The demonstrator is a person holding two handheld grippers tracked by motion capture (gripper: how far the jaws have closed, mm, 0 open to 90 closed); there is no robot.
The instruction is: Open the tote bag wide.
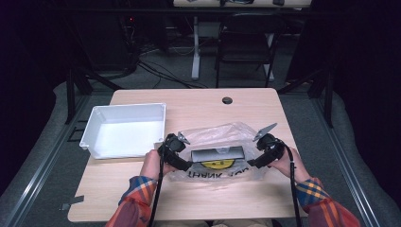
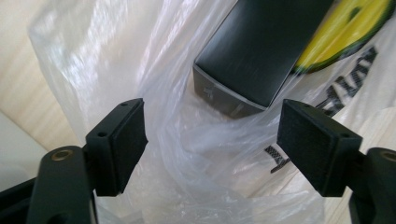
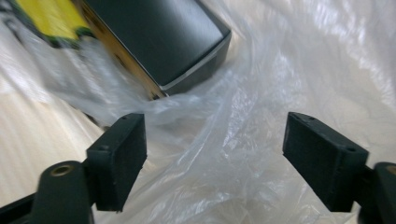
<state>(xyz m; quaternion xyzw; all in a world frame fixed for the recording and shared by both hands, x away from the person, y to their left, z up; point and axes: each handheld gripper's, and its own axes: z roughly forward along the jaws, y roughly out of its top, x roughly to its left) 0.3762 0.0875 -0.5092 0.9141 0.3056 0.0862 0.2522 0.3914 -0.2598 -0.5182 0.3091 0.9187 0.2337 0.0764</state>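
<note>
A clear plastic bag (image 1: 222, 132) with a yellow round print (image 1: 217, 164) and black lettering lies crumpled on the wooden table (image 1: 213, 198). A dark flat box (image 1: 217, 153) rests at the bag's middle; I cannot tell whether it is inside the bag or on top of it. My left gripper (image 1: 188, 164) sits at the bag's left end, open, with loose plastic (image 2: 187, 154) between its jaws and the box (image 2: 261, 51) beyond. My right gripper (image 1: 251, 163) is at the bag's right end, also open over loose film (image 3: 261, 93), with the box (image 3: 159, 37) ahead.
A white plastic bin (image 1: 94, 127) stands on the table's left half, close to my left hand. A small round hole (image 1: 227, 100) marks the table's far side. A folding chair (image 1: 246, 42) and cables sit on the floor beyond.
</note>
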